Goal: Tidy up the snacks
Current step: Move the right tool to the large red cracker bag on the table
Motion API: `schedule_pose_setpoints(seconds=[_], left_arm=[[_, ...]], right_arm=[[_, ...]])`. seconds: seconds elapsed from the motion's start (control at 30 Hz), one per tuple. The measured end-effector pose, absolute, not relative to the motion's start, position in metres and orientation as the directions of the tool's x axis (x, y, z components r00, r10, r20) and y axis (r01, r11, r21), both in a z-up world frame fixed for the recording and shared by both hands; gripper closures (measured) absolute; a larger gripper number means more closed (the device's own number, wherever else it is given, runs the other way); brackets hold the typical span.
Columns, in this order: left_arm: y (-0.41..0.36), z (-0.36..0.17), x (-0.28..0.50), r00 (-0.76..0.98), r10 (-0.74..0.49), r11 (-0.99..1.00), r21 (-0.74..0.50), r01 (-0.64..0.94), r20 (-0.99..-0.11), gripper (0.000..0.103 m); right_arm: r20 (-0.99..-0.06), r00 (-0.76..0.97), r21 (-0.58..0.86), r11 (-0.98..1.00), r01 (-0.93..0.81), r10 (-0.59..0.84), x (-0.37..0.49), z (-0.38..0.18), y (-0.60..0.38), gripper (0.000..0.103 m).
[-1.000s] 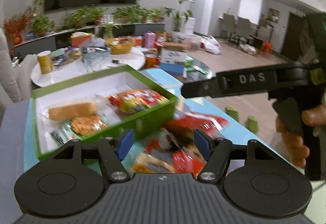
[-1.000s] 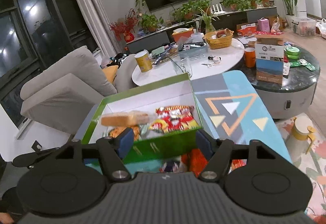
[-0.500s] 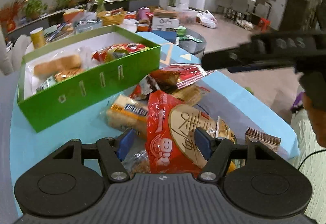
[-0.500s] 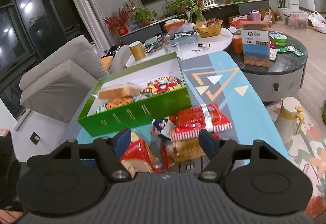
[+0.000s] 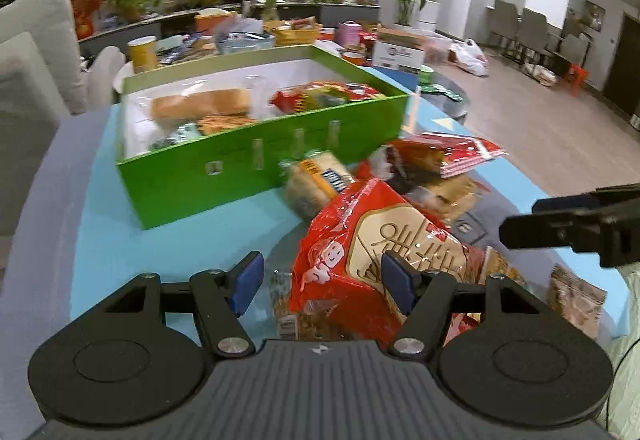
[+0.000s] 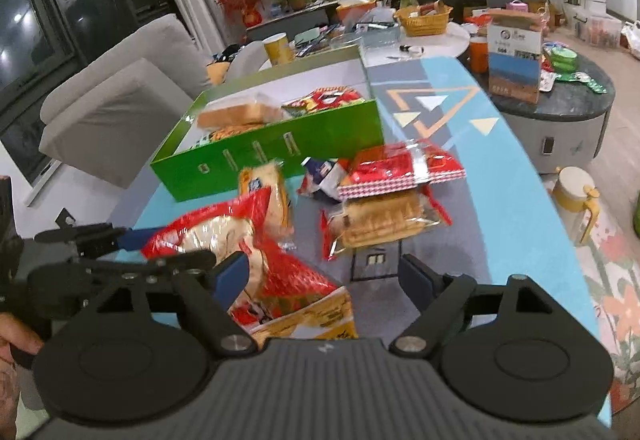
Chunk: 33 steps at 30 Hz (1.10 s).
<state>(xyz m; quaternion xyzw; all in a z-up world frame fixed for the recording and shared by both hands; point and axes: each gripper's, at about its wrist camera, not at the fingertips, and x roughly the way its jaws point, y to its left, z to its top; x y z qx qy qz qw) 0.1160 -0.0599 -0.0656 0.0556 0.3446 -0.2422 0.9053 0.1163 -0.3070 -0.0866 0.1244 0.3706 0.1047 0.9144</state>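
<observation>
A green box [image 5: 256,168] stands open at the left of a blue patterned table [image 5: 120,240], already holding a wrapped bread loaf [image 5: 200,105], a pack of round crackers [image 5: 224,122] and a red-and-yellow snack bag [image 5: 324,94]. Just right of the box, on the table, lies a loose heap of snacks: a clear pack of yellow-labelled biscuits [image 5: 316,180] touching the box's front wall, a large red bag [image 5: 372,240] with a gold emblem nearest the camera, and beyond it a red checked packet [image 5: 448,156] resting on top of a clear pack of wafers [image 6: 384,218].

The left gripper [image 5: 322,280] hangs over the near end of the large red bag, its blue pads spread apart; the right pad lies against the bag's face, the left pad stands clear, and nothing is clamped.

Seen from the other camera, the right gripper [image 6: 322,282] is likewise open and empty-handed, poised above the red bag's lower corner and a bare patch of table. A hand [image 6: 16,340] grips the left tool's handle at the frame's left edge. A round dark side table [image 6: 560,112] with a carton sits at far right.
</observation>
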Motion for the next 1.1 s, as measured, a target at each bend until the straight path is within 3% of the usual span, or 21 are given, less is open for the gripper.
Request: schedule_pose_setpoints(seconds=[0.67,1.1], left_arm=[[-0.017,-0.067,0.115,0.683,-0.354,0.919,-0.103,0.38,-0.639,0.04],[-0.011,-0.058,0.097,0.7,-0.337,0.926,-0.086,0.369,-0.629,0.041]], right_arm=[[-0.701,0.617,0.252,0.934,-0.255,0.358,0.126,-0.104,-0.243,0.055],[-0.682,0.634,0.277,0.931,-0.237,0.364,0.128,-0.105,-0.24,0.055]])
